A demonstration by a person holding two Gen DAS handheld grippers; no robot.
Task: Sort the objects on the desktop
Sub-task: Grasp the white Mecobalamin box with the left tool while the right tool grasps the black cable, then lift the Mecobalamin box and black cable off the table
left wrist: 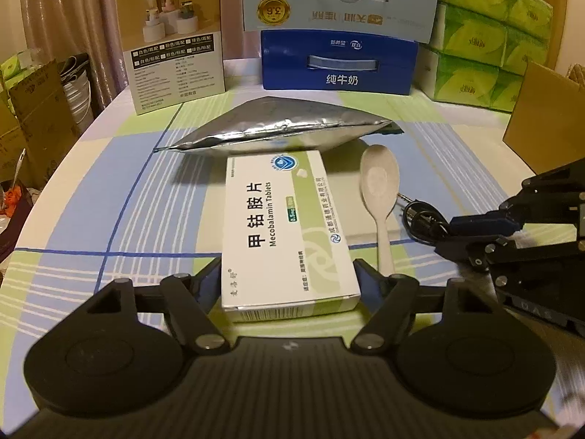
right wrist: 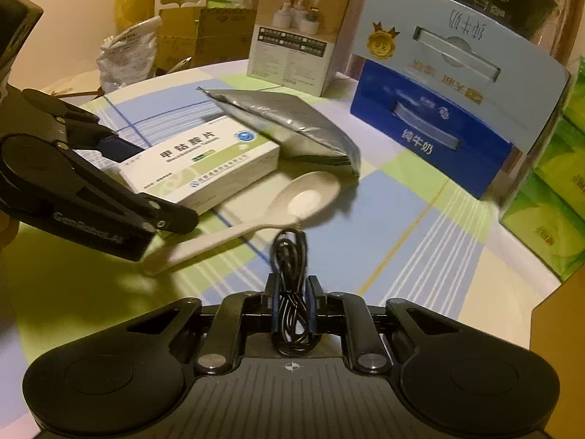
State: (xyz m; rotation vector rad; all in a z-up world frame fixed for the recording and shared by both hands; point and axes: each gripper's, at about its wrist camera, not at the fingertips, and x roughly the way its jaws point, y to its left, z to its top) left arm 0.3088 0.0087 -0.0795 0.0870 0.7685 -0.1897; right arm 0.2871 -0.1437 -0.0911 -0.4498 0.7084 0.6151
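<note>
Tablet box (left wrist: 289,234) between left jaws, cable (right wrist: 290,292) pinched in right

"Mecobalamin Tablets" on medicine box (left wrist: 289,230)

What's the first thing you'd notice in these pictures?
Probably the white medicine box lying mid-table between the left tongs, pads at its sides. Beside it lies a pale spoon, with a silver foil pouch behind. The right tongs pinch a coiled black cable.
</note>
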